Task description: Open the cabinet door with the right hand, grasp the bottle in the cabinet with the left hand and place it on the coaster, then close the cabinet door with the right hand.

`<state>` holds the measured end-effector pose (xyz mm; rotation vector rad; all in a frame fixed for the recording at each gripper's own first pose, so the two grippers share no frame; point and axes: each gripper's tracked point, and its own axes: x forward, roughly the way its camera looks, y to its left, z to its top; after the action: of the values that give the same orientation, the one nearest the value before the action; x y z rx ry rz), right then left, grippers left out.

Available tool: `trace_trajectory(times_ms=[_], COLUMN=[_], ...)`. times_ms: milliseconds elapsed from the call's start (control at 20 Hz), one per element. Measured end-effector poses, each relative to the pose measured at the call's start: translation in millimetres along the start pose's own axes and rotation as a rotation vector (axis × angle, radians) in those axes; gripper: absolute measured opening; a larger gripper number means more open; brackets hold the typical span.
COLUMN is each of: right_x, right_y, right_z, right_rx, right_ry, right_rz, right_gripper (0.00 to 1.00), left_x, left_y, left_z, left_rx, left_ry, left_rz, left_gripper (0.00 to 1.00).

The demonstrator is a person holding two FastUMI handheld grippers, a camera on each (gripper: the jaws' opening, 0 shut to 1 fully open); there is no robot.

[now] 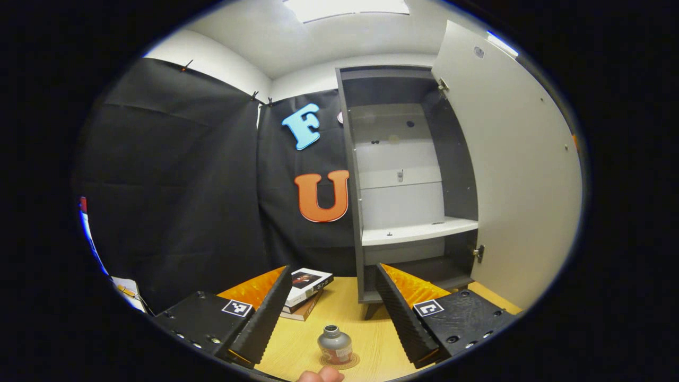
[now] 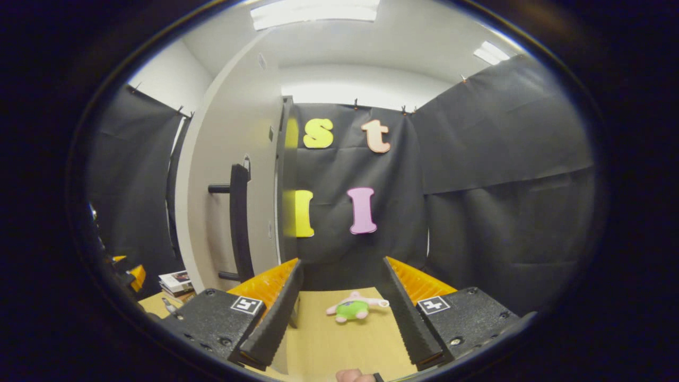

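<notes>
The small grey bottle [image 1: 335, 345], likely light, rigid and best taken around its body, is seen on the coaster [image 1: 340, 363] near the table's [image 1: 297, 345] front edge, between the spread fingers of the empty left hand-held gripper [image 1: 331, 313].

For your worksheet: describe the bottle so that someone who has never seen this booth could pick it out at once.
Start at the tall grey cabinet, its door swung open. On the wooden table before it lies a stack of books; nearer stands the bottle on a round coaster. It is squat, grey and capped, unlike the flat books.
</notes>
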<state>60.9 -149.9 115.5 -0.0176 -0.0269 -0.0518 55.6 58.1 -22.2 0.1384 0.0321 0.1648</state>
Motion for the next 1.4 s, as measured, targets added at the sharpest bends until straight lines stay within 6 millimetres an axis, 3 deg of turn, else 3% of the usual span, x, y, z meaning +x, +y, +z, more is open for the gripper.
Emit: trace_trajectory(times_ms=[200, 400, 600, 650, 800, 950, 1150, 1400], right_x=[20, 23, 22, 21, 21, 20, 10, 24], right_y=[19, 25, 25, 26, 35, 63, 126, 184], right_z=[5, 0, -4, -3, 1, 2, -8, -8], right_rx=[0.032, 0.076, 0.158, 0.156, 0.108, 0.072, 0.079, 0.056], right_ry=[0.002, 0.011, -0.001, -0.008, -0.025, -0.026, -0.003, 0.003], right_rz=[0.057, 0.055, 0.048, 0.044, 0.040, 0.081, 0.209, 0.311], right_gripper=[0.92, 0.90, 0.84, 0.88, 0.88, 0.88, 0.88, 0.88], left_x=[-6, -10, -11, -9, -11, -11, -15, -20], left_y=[-3, 3, 13, 15, 22, 23, 26, 37], left_z=[34, 34, 54, 56, 58, 54, 52, 43], left_rx=[-0.053, -0.064, -0.083, -0.090, -0.093, -0.087, -0.088, -0.092], left_ry=[-0.012, 0.034, 0.001, -0.006, -0.009, -0.004, -0.004, 0.010], left_rz=[-0.050, -0.050, -0.048, -0.049, -0.043, -0.039, -0.040, -0.029], left_gripper=[0.96, 0.96, 0.96, 0.96, 0.96, 0.96, 0.95, 0.96])
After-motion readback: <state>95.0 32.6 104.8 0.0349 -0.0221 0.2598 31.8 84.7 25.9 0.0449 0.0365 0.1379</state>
